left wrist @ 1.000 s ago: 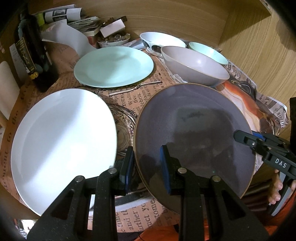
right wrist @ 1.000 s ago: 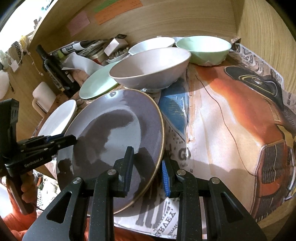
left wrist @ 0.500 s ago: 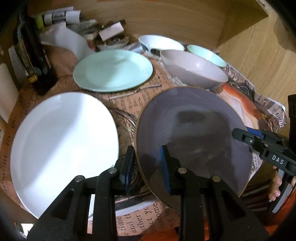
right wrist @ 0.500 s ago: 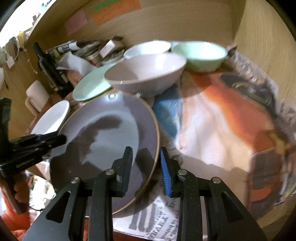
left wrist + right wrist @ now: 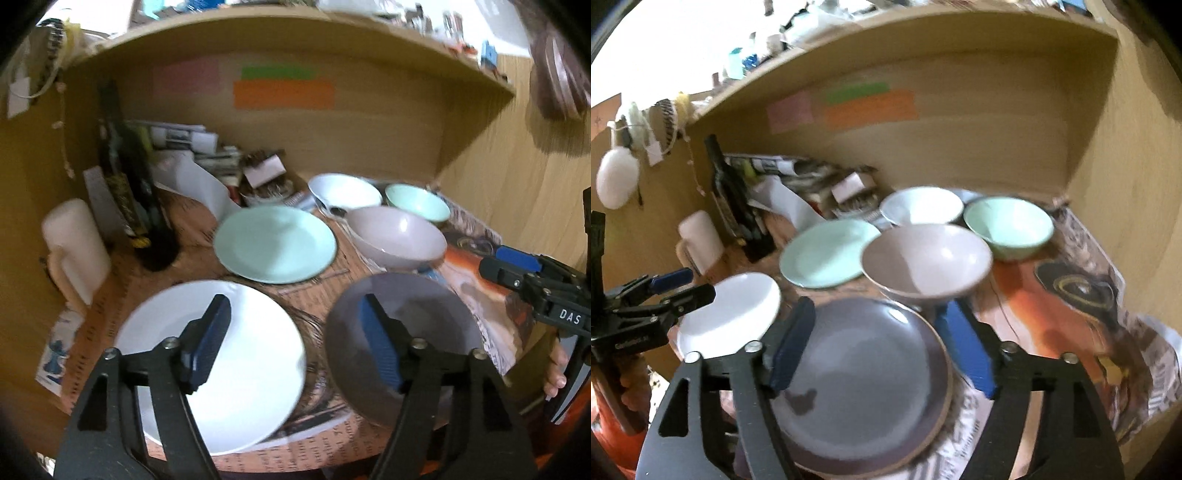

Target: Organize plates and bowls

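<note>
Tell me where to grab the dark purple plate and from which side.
Grip the dark purple plate at its near rim, coming in low from the table's front edge. It lies flat, so only the thin raised rim offers a pinch. The far rim is crowded by the grey bowl, and the white plate sits to its left. The right hand-held gripper already hangs open over it.

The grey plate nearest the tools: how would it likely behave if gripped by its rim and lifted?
The grey plate looks like glazed ceramic, so probably stiff, fairly heavy and breakable. Its glossy highlights suggest a slippery rim. Being wide and shallow, it may tilt from a one-sided pinch.
</note>
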Demonstrator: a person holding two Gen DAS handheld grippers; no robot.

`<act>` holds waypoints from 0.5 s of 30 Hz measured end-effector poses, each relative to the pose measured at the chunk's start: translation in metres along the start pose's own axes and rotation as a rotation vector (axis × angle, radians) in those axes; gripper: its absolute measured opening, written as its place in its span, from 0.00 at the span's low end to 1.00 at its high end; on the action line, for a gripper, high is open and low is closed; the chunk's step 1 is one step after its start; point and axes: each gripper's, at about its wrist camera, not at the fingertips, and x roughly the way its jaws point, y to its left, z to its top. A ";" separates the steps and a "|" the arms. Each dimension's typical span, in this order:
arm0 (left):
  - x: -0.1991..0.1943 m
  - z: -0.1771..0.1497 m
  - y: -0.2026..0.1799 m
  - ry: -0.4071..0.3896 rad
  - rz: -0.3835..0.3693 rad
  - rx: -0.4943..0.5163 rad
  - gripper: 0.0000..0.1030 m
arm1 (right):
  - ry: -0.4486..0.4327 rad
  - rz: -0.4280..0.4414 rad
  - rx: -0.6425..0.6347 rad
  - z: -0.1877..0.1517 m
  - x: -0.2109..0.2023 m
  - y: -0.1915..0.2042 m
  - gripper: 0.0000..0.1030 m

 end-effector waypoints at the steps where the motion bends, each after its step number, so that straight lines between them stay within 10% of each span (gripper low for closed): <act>1: -0.003 0.001 0.004 -0.008 0.005 -0.007 0.77 | -0.003 0.005 -0.005 0.002 0.001 0.004 0.77; 15: -0.002 -0.012 0.090 0.047 0.114 -0.112 0.90 | 0.078 0.102 -0.079 0.017 0.049 0.067 0.84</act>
